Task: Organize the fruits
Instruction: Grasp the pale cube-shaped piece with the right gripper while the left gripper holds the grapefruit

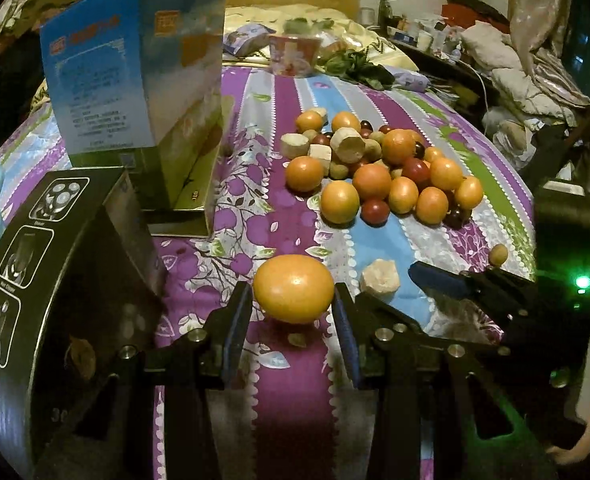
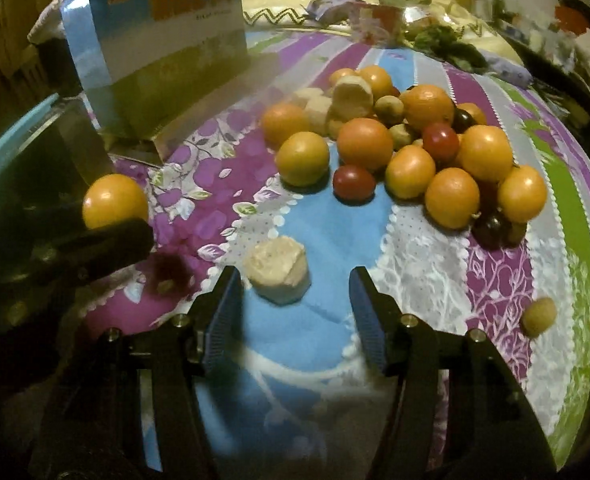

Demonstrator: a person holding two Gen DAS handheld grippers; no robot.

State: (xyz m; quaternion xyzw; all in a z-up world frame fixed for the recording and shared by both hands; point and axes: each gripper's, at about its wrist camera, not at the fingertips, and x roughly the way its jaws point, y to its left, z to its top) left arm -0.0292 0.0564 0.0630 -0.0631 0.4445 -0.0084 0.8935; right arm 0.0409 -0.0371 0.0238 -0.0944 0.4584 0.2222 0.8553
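A smooth, glossy orange fruit [image 1: 294, 289] is clamped between the pads of the left claw [image 1: 294, 304], lifted above the striped, flowered bedspread [image 1: 295, 376]. The right claw [image 2: 295, 300] is angled down at the bed, its jaws partly apart and gripping nothing; a pale cut chunk [image 2: 278, 271] lies just ahead of them, nearer the left pad. Behind, a heap of fruit [image 1: 387, 172] is blurred, perhaps oranges and small dark tomatoes.

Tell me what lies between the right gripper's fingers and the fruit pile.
In the right wrist view, one pale chunk lies just ahead of the right gripper, off toward its left finger. Past it, only bare bedspread reaches the fruit pile.
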